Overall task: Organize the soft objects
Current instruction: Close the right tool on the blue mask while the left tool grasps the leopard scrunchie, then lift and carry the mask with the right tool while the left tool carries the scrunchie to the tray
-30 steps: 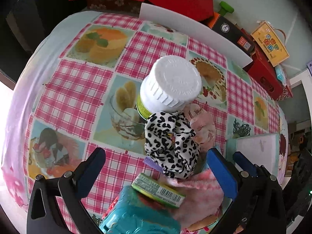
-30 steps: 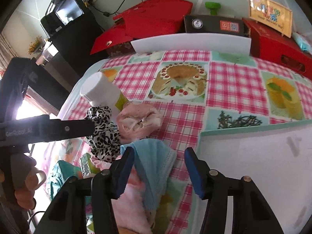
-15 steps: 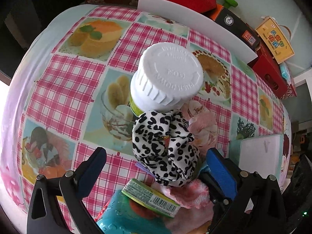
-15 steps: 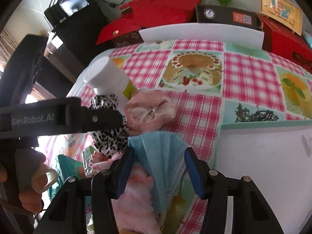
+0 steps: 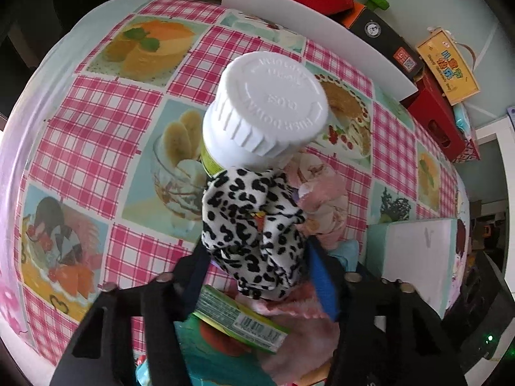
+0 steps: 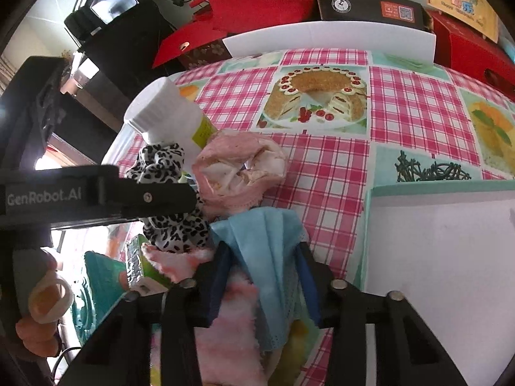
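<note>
Closing on a leopard scrunchie [image 5: 254, 231], the left gripper [image 5: 257, 273] has its blue pads against the cloth on both sides, pinching it. The right gripper [image 6: 264, 273] is closing too, its pads pressing the folds of a blue mask [image 6: 270, 247] between them. Both soft things lie in a small heap near the front edge of the table [image 5: 96, 122]. Under the scrunchie and mask sits a fluffy pink cloth [image 6: 225, 331], touching both. Just left of it are a green packet [image 5: 238, 318] and a teal box [image 6: 96, 276], partly hidden by the grippers. A hand [image 6: 38, 315] holds the left gripper's handle at the left of the right wrist view. Beyond the scrunchie, touching it, stands a bottle [image 5: 267, 109] with a white cap. Beside the bottle lies a pale pink scrunchie [image 6: 241, 173]. To the right is a white tray [image 6: 444, 257]. At the table's far edge stands a white board [image 6: 328, 38], with red boxes [image 6: 257, 3] behind it.
</note>
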Available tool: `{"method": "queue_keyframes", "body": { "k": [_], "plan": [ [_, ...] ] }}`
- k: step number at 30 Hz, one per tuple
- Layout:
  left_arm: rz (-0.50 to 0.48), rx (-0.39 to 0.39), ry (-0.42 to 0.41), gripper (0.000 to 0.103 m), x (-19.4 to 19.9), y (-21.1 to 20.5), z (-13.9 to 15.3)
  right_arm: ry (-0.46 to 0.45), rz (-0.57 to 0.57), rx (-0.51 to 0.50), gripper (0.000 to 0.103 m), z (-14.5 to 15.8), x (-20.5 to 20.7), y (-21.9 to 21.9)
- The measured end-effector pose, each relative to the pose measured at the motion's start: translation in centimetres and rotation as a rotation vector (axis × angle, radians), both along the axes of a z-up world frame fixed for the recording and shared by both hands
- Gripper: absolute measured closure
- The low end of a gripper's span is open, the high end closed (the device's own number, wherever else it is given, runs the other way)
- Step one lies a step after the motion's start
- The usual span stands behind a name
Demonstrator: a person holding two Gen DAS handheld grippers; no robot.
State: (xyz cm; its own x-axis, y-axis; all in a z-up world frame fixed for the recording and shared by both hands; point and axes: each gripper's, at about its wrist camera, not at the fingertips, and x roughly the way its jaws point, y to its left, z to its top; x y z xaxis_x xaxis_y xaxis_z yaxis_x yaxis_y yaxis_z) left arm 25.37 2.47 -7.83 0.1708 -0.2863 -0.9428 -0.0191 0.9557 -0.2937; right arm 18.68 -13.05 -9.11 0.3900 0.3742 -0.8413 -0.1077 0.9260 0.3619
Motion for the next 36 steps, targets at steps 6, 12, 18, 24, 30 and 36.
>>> {"method": "queue_keyframes", "body": {
  "k": [6,12,18,24,30,36],
  "plan": [
    [0.019,-0.024,-0.025,0.064,-1.1,0.5,1.2,-0.011,-0.001,0.013,0.081,0.6,-0.3,-0.1],
    [0.045,-0.029,-0.084,0.069,-1.9,1.2,3.2,-0.027,-0.034,0.036,0.083,1.4,-0.8,-1.3],
    [0.066,-0.024,-0.12,0.071,-2.4,1.8,4.2,-0.065,-0.062,0.044,0.083,2.7,-1.2,-2.3],
    [0.104,-0.011,-0.196,0.071,-3.4,2.3,6.2,-0.116,-0.091,0.05,0.083,4.4,-1.6,-3.4],
    [0.131,0.016,-0.285,0.071,-4.3,2.6,9.2,-0.186,-0.121,0.059,0.083,7.0,-2.5,-4.7],
    [0.147,-0.01,-0.405,0.071,-6.0,2.4,13.4,-0.285,-0.162,0.086,0.083,10.6,-4.1,-6.4]
  ]
}}
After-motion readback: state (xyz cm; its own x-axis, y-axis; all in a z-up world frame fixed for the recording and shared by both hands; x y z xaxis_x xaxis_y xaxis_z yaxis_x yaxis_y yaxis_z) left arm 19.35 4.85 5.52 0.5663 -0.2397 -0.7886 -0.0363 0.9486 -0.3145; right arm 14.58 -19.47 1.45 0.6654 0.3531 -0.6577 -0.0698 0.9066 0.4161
